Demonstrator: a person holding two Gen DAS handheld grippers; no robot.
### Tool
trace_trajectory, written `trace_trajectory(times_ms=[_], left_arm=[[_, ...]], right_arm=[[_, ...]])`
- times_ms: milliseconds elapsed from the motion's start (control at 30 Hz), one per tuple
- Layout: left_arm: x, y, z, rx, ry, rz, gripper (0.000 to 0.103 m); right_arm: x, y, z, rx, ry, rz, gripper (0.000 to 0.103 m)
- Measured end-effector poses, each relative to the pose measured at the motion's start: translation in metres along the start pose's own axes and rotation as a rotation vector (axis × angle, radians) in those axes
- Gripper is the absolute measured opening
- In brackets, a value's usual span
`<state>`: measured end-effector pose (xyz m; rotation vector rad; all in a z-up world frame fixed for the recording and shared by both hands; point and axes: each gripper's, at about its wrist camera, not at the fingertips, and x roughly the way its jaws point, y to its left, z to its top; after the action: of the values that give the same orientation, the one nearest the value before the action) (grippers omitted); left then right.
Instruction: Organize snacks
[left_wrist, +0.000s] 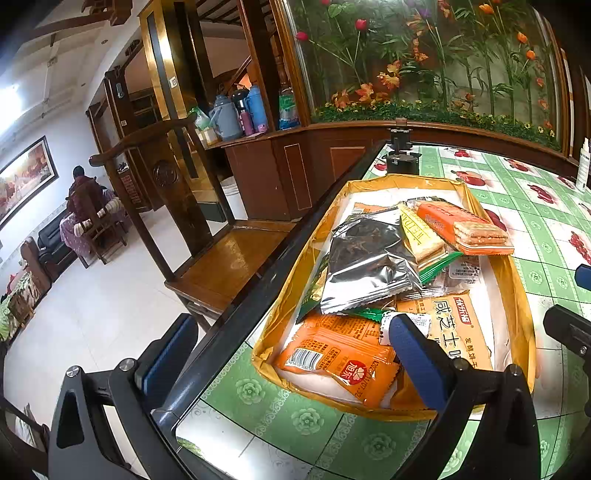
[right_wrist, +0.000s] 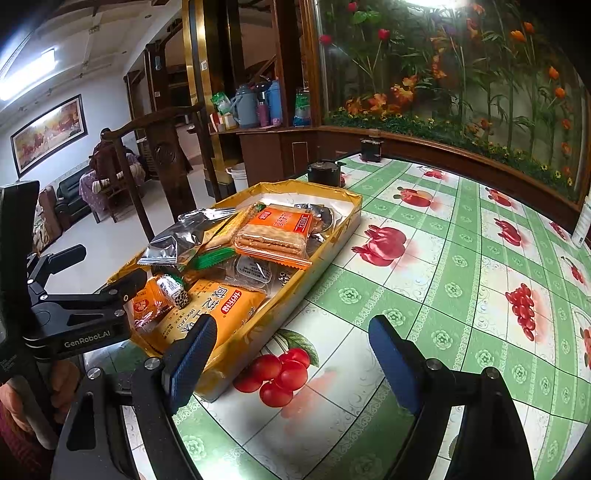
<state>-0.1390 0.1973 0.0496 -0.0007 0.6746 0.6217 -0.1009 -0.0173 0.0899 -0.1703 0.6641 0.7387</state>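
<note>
Your right gripper (right_wrist: 291, 360), bottom centre of its view, is hanging wide apart and empty beside the yellow tray (right_wrist: 332, 236), your left gripper (left_wrist: 291, 354) likewise spread, while light, crinkly, slippery snack packets (right_wrist: 275, 230) are lying piled mid-frame, so pinch flat sealed edges gently.

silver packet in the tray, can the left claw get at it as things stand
Probably yes: the silver packet lies on top of the pile in the tray, nothing covers it, and the left claw is open just short of it.
</note>
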Motion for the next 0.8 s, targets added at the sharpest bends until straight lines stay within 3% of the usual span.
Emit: trace_trajectory(times_ms=[800], left_arm=[[-0.0055, 0.0022, 0.0007, -0.017, 0.003, -0.042, 0.103]], right_arm=[[0.0007, -0.0002, -0.0001, -0.001, 0.0, -0.004, 0.088]])
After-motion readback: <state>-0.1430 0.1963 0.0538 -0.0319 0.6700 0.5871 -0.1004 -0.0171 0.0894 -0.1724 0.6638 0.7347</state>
